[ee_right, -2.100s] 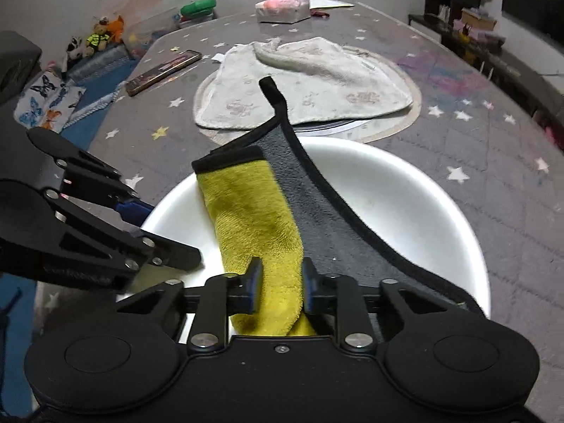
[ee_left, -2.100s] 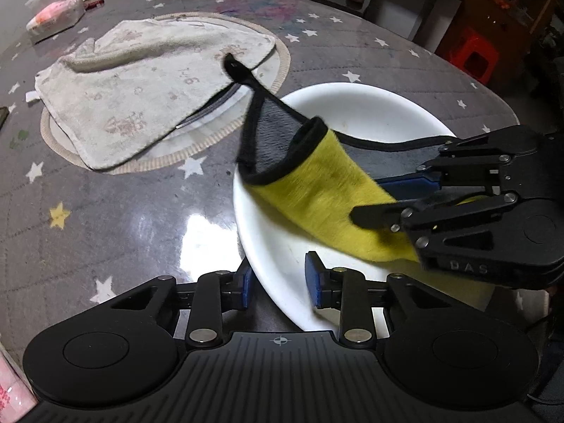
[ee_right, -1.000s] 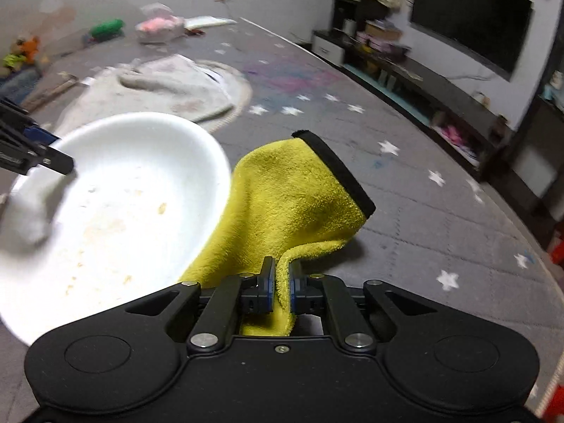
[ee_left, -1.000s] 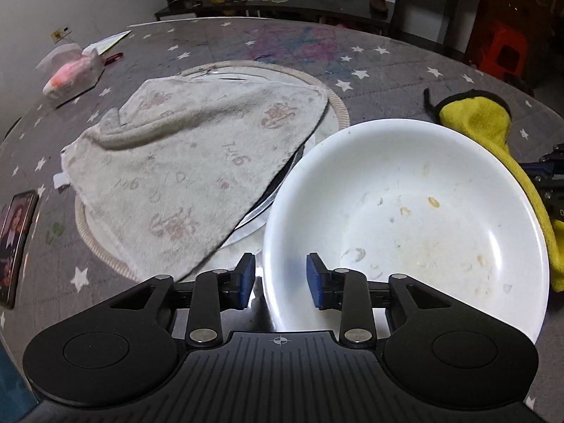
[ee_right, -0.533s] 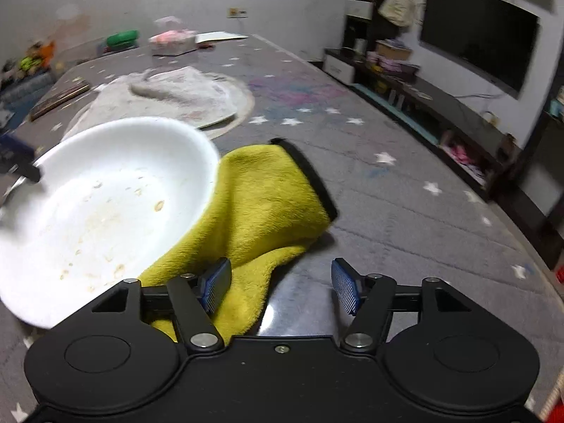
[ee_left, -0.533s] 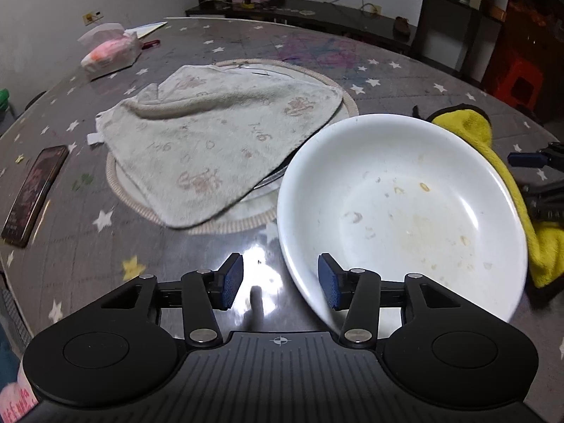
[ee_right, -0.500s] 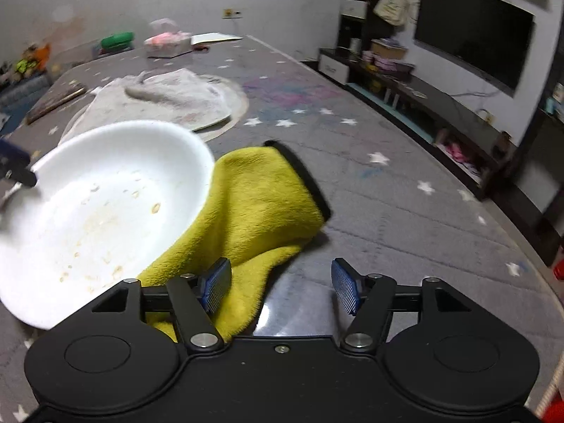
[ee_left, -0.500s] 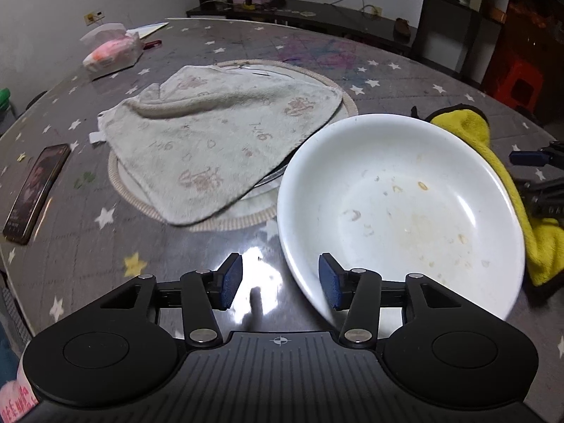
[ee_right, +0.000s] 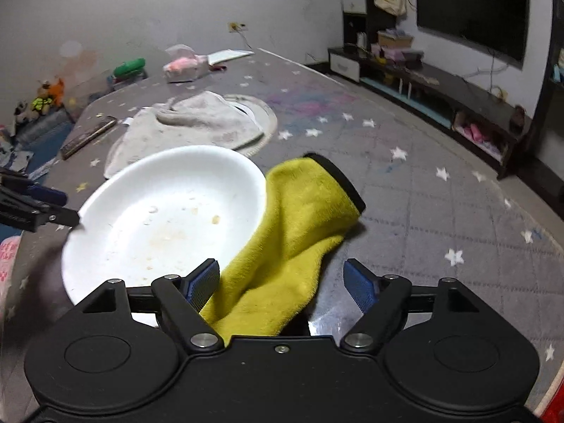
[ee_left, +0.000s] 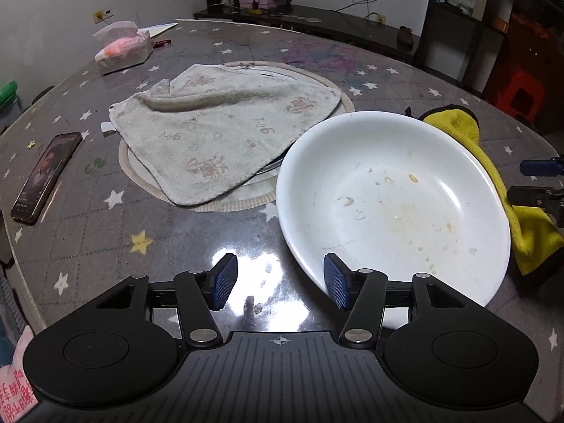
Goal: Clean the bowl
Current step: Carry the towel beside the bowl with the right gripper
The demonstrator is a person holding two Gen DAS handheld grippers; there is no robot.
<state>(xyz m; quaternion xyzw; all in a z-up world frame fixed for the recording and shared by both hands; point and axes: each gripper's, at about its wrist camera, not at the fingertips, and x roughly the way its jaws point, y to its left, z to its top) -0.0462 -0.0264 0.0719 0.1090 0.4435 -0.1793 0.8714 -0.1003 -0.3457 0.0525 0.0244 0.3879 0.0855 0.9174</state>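
The left hand-held gripper [ee_left: 278,279] is open w/ nothing in it, right by the near rim of the white bowl [ee_left: 391,204]. The bowl sits on the bench [ee_left: 169,232], and bits of food are stuck inside it. The yellow cloth [ee_right: 292,243] lies on the bench, touching the bowl's right side. The right hand-held gripper [ee_right: 282,283] is open too, w/ the cloth lying loose between its fingers.

The bowl looks not clean yet. A good way on: left one pins the rim so the bowl can't slide, right one pinches a thick fold of cloth & rubs the spots.

Left view shows the gray towel [ee_left: 218,130] & a phone [ee_left: 46,172]. Right view shows the TV [ee_right: 472,17] & the cloth's black edge.
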